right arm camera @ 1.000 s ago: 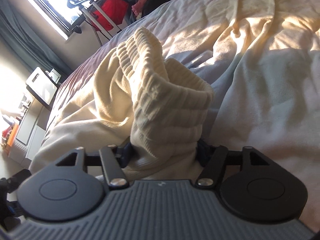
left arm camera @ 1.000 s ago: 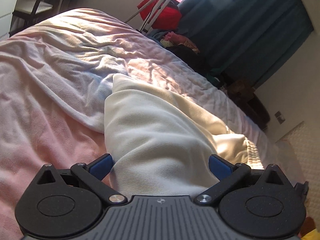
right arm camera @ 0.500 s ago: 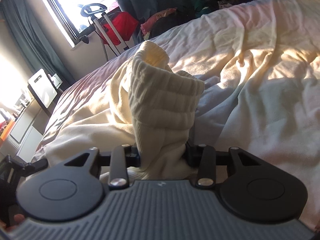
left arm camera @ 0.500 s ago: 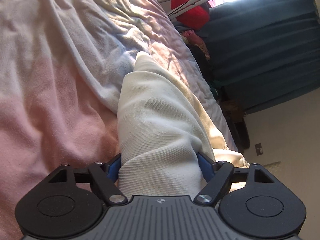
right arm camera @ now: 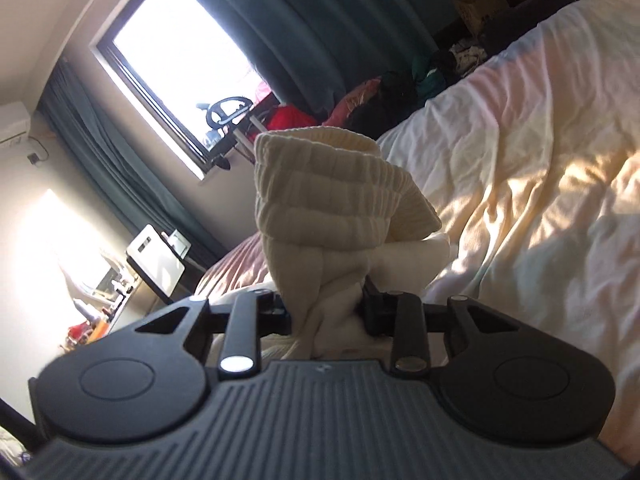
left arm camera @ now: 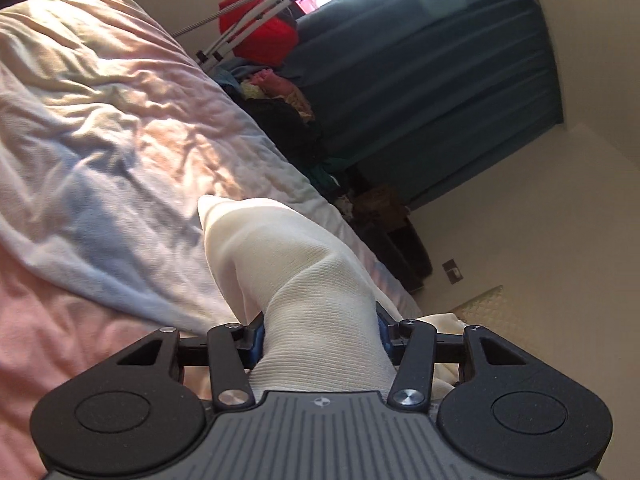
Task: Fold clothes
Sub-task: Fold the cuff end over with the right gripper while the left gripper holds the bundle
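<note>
The left gripper (left arm camera: 320, 338) has its blue-padded fingers (left arm camera: 258, 338) closed tight on a bunch of a cream knit garment (left arm camera: 296, 276), which rises from between them and tapers to a point above the bed (left arm camera: 100, 152). The right gripper (right arm camera: 326, 308) is likewise clamped shut on the same garment (right arm camera: 320, 208), here on its thick ribbed band, which stands up in a folded lump between the fingers (right arm camera: 370, 306) and is lifted clear of the bed (right arm camera: 540, 180). More of the cloth trails down below both grippers. The bed is covered by a rumpled pale sheet with sun patches. Beyond it lie a heap of clothes (left arm camera: 276, 92), teal curtains (left arm camera: 440, 80) and a bright window (right arm camera: 176, 48).
</note>
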`<state>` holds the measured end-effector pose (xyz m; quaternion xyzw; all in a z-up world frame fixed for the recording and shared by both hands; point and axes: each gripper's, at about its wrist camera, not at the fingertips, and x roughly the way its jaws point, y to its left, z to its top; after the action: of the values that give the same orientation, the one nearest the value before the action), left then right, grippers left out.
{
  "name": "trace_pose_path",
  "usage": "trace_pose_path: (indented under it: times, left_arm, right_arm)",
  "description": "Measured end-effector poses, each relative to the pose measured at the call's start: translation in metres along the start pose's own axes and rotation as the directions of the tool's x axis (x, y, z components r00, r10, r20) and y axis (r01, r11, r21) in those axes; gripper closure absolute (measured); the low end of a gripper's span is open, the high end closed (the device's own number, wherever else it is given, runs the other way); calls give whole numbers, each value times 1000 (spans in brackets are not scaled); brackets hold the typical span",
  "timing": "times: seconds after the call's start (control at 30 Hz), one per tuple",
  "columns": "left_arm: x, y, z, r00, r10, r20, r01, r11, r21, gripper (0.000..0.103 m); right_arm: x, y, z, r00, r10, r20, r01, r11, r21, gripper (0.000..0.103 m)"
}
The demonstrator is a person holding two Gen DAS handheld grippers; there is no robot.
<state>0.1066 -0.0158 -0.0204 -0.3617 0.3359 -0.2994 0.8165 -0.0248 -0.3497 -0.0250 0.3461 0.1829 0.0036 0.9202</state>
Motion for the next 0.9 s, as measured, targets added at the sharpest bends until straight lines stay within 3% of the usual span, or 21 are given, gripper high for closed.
trace_pose_path:
  times: [0.23,0.37,0.47,0.57,0.67,0.77,0.9]
  left_arm:
    - [194,-98,28,995,-9,-95,20,993,117,52]
    - [305,-148,31,994,50,-97,-19,954,298,53]
    - [377,-157,24,988,78,-136,-30,944,329,53]
    - [432,-145,17,970,85,-227,-7,946,323,53]
    - [457,-114,9,957,68,-283,27,947,320,53]
    - [455,-76,-1,950,37,-311,88,922,378,51]
    - [447,-28,-14,941,36,-337,113,904,413,44]
  right_arm:
    - [14,-78,128,989,-110,100,108,994,28,69]
    - [46,-139,190,972,-194,128,183,979,94,69]
    - [76,-186,217,954,-267,140,249,960,131,69]
    - [96,-229,218,937,-316,150,290,941,171,69]
    - [107,-261,198,933,-342,112,312,925,218,69]
    - [115,-267,167,930,-360,79,346,926,151,69]
    - [116,-270,124,924,-376,67,367,923,117,68]
